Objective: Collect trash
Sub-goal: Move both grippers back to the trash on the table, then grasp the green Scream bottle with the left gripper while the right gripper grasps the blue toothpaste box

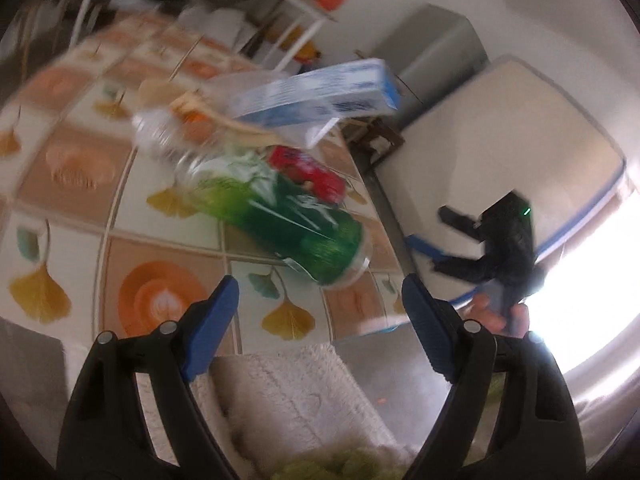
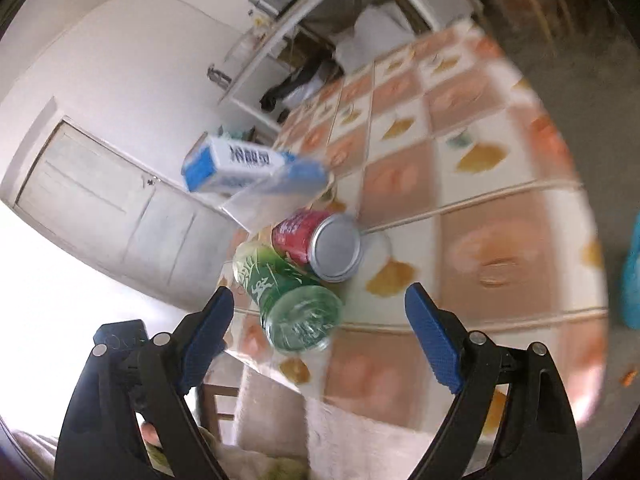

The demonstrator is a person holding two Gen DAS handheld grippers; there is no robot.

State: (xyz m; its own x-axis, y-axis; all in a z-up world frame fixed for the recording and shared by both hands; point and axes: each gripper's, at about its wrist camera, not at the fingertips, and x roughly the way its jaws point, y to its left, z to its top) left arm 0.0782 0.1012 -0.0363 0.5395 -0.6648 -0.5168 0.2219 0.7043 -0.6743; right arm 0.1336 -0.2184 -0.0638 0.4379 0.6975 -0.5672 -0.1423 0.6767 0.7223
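A green-labelled plastic bottle (image 1: 280,216) (image 2: 296,300) lies on its side on the tiled-pattern tablecloth (image 1: 80,168) (image 2: 480,208). A red can (image 1: 308,174) (image 2: 320,244) lies right behind it. A blue-and-white carton (image 1: 320,92) (image 2: 248,168) rests tilted on a clear plastic piece (image 2: 272,200) beyond them. My left gripper (image 1: 320,286) is open, just short of the bottle's base. My right gripper (image 2: 320,294) is open too, its pads wide of the bottle's base and not touching it. It also shows at the right of the left wrist view, right gripper (image 1: 430,230), with a hand (image 1: 496,316) holding it.
A white shelf unit (image 2: 320,12) with clutter stands behind the table. A fluffy pale cloth (image 1: 296,392) lies at the table's near edge. A door (image 2: 100,208), a leaning mattress (image 1: 520,140) and a grey cabinet (image 1: 436,44) line the walls. A wooden stool (image 2: 216,396) stands below.
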